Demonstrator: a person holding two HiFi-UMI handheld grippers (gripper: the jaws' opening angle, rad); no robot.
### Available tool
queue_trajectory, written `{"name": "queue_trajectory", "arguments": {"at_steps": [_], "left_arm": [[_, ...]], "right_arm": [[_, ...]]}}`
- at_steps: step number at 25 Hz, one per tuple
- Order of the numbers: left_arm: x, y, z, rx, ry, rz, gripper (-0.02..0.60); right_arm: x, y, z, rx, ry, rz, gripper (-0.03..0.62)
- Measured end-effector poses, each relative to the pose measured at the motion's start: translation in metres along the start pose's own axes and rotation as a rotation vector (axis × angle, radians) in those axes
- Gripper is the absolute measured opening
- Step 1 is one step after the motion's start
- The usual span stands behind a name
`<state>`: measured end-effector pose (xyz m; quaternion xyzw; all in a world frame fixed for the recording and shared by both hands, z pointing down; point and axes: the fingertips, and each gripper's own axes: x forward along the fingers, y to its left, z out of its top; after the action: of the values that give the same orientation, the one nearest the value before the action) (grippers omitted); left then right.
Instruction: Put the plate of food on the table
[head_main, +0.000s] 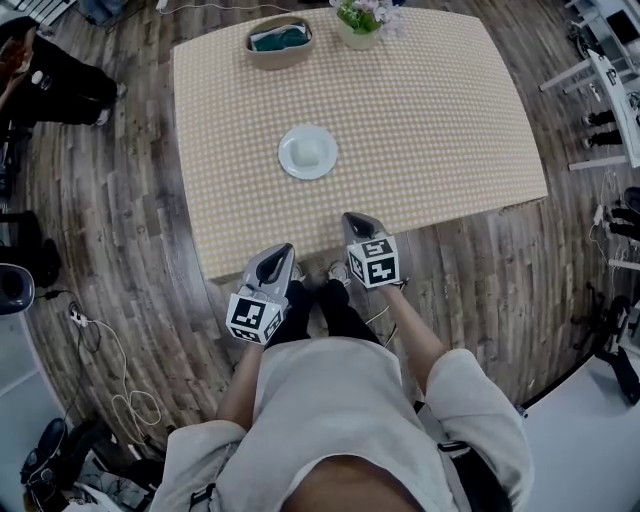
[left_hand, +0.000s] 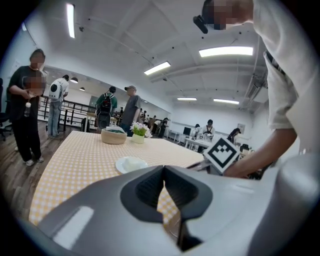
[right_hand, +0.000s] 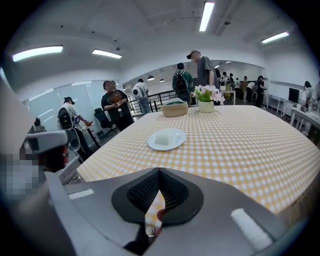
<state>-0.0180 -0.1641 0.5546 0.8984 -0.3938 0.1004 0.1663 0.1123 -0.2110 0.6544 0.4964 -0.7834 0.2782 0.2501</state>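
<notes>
Though empty, grippers (head_main: 285, 252) (head_main: 353, 218) downtilted (jaws together)

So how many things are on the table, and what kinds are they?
Plate of food: 1
Basket: 1
Flower pot: 1
Total: 3

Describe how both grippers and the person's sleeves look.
The left gripper and right gripper are smooth grey shells tapering to a point, their fingers lined with black ribbed pads. Each carries a white cube printed with black square markers. The person wears a pale short-sleeved shirt.
</notes>
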Motion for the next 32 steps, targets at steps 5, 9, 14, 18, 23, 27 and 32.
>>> {"name": "queue_trajectory", "arguments": {"at_steps": [5,9,14,18,23,27,32], "left_arm": [[-0.007,-0.03,0.003,0.026,-0.003,0.012,0.01],[-0.019,-0.05,0.002,0.035,-0.013,0.042,0.009],[-0.042,-0.074,-0.013,0.018,0.007,0.046,0.009],[-0.055,-0.075,-0.009,0.026,-0.013,0.038,0.01],[-0.088,-0.071,0.0,0.051,-0.055,0.013,0.01],[-0.123,-0.072,0.002,0.07,-0.084,-0.024,0.011],[-0.155,-0.078,0.002,0.091,-0.11,-0.083,0.01]], "right_arm": [[-0.053,0.02,-0.027,-0.003,-0.038,0.049,-0.003],[-0.097,0.037,-0.054,-0.014,-0.065,0.094,-0.003],[-0.148,0.058,-0.08,-0.009,-0.086,0.117,-0.002],[-0.169,0.07,-0.068,-0.024,-0.166,0.094,-0.002],[-0.18,0.101,-0.051,-0.046,-0.255,0.059,-0.002],[-0.191,0.149,-0.047,-0.08,-0.301,0.064,-0.002],[-0.205,0.203,-0.055,-0.066,-0.331,0.066,-0.002]]}}
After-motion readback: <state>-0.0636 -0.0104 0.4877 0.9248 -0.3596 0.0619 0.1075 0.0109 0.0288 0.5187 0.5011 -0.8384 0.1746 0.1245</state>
